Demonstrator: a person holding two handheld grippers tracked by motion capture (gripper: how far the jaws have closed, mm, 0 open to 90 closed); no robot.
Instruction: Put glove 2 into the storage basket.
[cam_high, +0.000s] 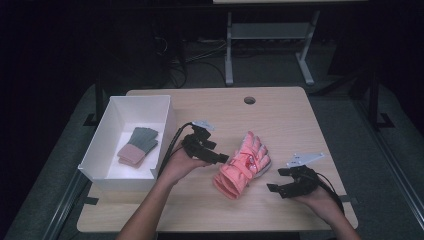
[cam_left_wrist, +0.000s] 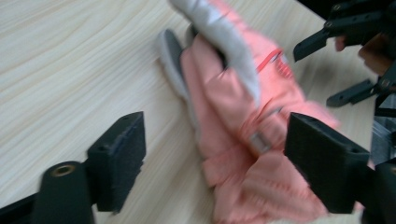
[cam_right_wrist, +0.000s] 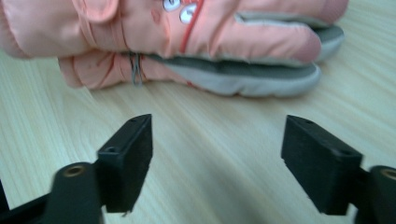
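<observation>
A pair of salmon-pink padded gloves (cam_high: 243, 165) with grey palms lies stacked on the middle of the wooden table (cam_high: 285, 120), fingers pointing away. My left gripper (cam_high: 221, 159) hovers at the pile's left edge, jaws open. In the left gripper view the gloves (cam_left_wrist: 243, 107) lie beneath and between the wide jaws of that gripper (cam_left_wrist: 217, 154), and the pads do not press on them. My right gripper (cam_high: 278, 180) stands open to the right of the gloves, apart from them. Its own view shows bare wood between the spread jaws (cam_right_wrist: 217, 154), with the gloves (cam_right_wrist: 187, 37) beyond.
A white open box (cam_high: 127, 177) stands at the table's left edge and holds a grey-green and pink knitted pair (cam_high: 138, 146). A round cable hole (cam_high: 249, 100) sits near the far edge. A desk frame (cam_high: 270, 45) stands on the floor beyond.
</observation>
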